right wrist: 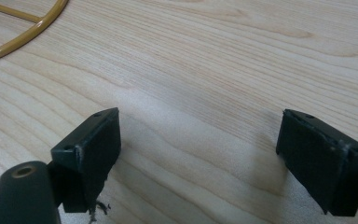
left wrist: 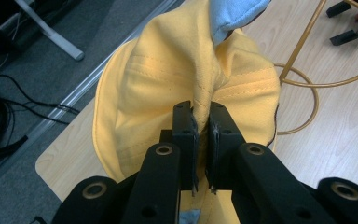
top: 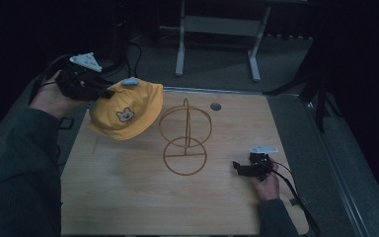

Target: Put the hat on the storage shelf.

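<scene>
Leftmost, left gripper (top: 109, 93) pinches a fold of the yellow bucket hat (top: 127, 111), raised over the table's (top: 128, 197) ten-o'clock corner. Centre: gold wire stand (top: 185, 139). At four o'clock, right gripper (top: 235, 166) rests wide-jawed on bare wood near the edge.

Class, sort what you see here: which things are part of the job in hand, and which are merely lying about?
In the job:
yellow hat, pinched by left gripper
gold wire stand
right gripper, open over the table

Lying about:
grey metal frame on the floor behind
</scene>
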The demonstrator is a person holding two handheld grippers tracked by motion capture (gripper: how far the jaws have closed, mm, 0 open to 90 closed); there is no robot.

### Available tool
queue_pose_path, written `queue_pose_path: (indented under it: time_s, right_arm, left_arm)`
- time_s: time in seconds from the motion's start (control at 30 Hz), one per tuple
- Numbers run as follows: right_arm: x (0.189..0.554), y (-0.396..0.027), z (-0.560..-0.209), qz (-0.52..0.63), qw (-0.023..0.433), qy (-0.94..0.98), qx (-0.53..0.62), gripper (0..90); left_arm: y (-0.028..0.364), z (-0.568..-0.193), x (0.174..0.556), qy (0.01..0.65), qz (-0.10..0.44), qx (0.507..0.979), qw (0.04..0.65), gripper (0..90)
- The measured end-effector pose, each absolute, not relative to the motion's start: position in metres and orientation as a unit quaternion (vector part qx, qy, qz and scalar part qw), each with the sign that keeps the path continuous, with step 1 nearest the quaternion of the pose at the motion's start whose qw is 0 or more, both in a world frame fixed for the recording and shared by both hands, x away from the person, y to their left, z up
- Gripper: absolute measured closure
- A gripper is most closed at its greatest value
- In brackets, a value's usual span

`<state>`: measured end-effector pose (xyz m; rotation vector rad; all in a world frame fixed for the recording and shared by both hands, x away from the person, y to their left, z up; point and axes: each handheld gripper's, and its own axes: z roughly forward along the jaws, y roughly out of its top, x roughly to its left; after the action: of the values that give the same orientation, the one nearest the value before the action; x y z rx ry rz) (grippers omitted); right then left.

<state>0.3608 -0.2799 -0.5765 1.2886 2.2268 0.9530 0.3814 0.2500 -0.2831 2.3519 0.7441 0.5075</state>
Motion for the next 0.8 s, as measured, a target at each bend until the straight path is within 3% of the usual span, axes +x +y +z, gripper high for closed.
queue_pose_path:
  time_s: [0.8]
  right_arm:
    - [0.3609, -0.2799, -0.5765, 0.34, 0.198, 0.796, 0.46, 13.6]
  left_arm:
    - [0.2496, -0.2738, 0.3771, 0.269, 0.19, 0.889, 0.318, 83.7]
